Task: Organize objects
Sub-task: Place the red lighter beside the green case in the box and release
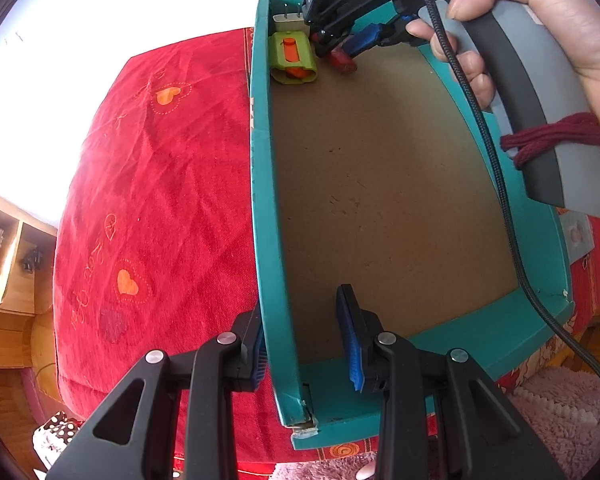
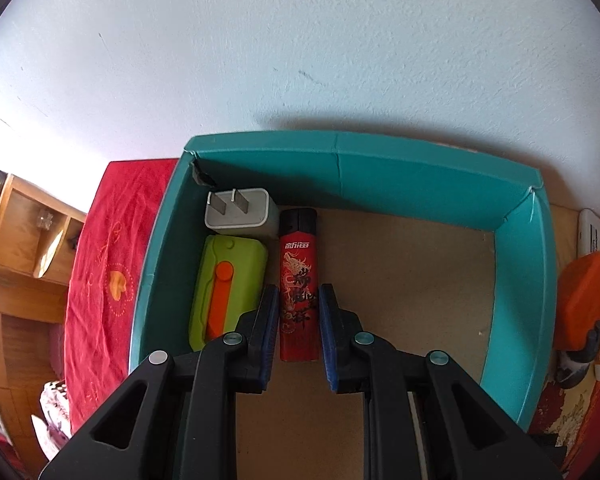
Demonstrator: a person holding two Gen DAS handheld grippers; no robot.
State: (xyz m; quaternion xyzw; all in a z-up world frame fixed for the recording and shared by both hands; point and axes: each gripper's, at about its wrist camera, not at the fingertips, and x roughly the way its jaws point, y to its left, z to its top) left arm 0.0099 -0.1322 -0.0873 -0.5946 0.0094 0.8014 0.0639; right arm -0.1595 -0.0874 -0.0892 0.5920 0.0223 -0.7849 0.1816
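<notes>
A teal cardboard box (image 1: 480,332) lies open on a red cloth. My left gripper (image 1: 300,300) sits over its left wall near the front corner, one pad outside and one inside, shut on that wall. In the box's far left corner lie a white plug charger (image 2: 240,212), a green case with an orange slider (image 2: 228,280), and a red lighter (image 2: 298,264) with a black cap. My right gripper (image 2: 299,287) points down into the box, shut on the lighter, which lies beside the green case. The left wrist view shows this right gripper (image 1: 340,46) held by a hand (image 1: 560,20).
The red cloth with orange hearts (image 1: 140,160) spreads to the left of the box. A wooden shelf (image 2: 20,240) stands further left. An orange object (image 2: 580,300) and a white remote (image 2: 596,236) lie right of the box. A pale wall rises just behind it.
</notes>
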